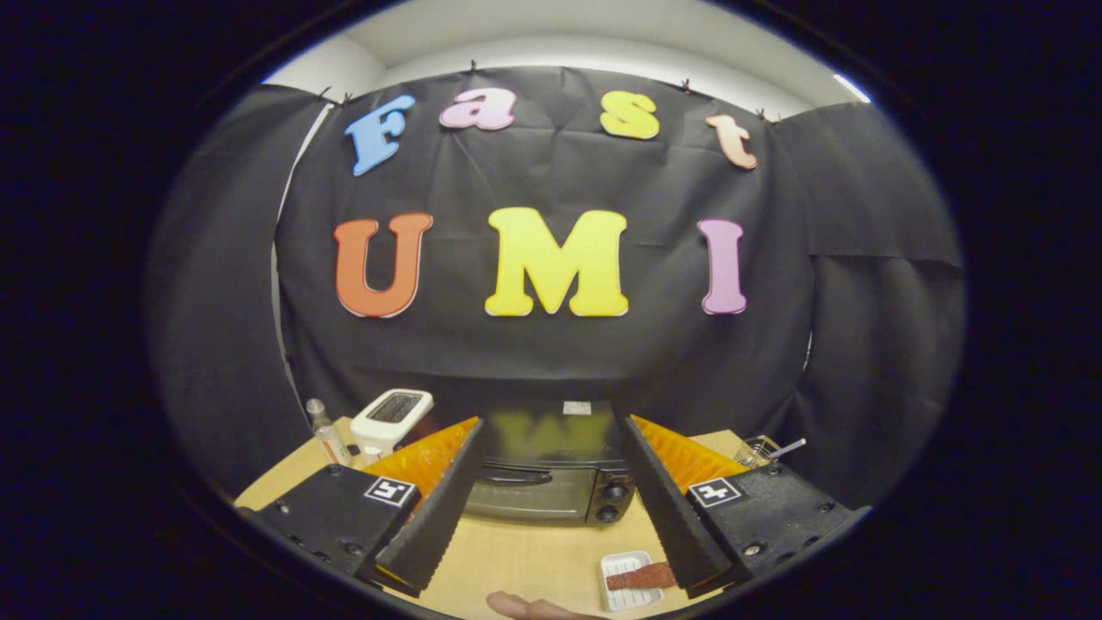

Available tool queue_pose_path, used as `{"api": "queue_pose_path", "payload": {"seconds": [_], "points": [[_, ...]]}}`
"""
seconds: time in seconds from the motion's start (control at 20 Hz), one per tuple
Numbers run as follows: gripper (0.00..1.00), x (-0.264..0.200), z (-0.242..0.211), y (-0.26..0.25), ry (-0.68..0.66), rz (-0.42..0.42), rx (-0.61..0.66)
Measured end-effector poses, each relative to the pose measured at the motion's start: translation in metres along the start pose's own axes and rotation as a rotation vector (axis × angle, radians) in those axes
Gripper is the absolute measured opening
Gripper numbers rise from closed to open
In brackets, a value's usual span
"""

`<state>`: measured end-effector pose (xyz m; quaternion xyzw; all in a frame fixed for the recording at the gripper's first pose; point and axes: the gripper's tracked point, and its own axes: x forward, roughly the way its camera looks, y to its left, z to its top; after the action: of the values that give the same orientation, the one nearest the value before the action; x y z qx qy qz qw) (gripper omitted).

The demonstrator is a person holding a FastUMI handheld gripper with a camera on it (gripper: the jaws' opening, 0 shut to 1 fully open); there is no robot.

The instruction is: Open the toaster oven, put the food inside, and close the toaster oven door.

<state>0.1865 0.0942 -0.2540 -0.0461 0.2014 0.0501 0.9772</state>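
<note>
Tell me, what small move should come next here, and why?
Probably ease the gripper forward and down toward the handle on the toaster oven. The door looks closed, the jaws stand open and hold nothing, and the food sits in its white tray on the table, so the door must open first.

Light wooden table (516,560) carries everything. White pop-up toaster (392,418) stands toward the table's far left corner, slots facing up. Clear plastic bottle (328,436) with a pale cap stands upright just left of it, near the left edge. At the far right corner, a small wire basket (758,449) with a thin rod-like handle jutting out; contents unclear.
</note>
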Motion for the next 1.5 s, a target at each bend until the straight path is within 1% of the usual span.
{"api": "queue_pose_path", "payload": {"seconds": [0.1,0.2,0.3,0.5,0.55,0.65,0.75,0.85,0.95,1.0,1.2,1.5], "points": [[1.0,0.027,-0.023,0.014,0.042,0.014,-0.014],[1.0,0.052,-0.048,0.028,0.099,0.03,0.001],[1.0,0.077,-0.07,0.035,0.151,0.028,0.01],[1.0,0.111,-0.096,0.045,0.196,0.042,0.071],[1.0,0.12,-0.099,0.047,0.201,0.049,0.075],[1.0,0.133,-0.094,0.05,0.167,0.055,0.082],[0.99,0.144,-0.096,0.059,0.177,0.076,0.069],[0.99,0.151,-0.096,0.06,0.191,0.053,0.064],[1.0,0.146,-0.098,0.06,0.217,0.041,0.05],[1.0,0.143,-0.099,0.06,0.213,0.042,0.062],[1.0,0.132,-0.103,0.061,0.218,0.062,0.047],[1.0,0.106,-0.116,0.061,0.214,0.068,0.024]]}}
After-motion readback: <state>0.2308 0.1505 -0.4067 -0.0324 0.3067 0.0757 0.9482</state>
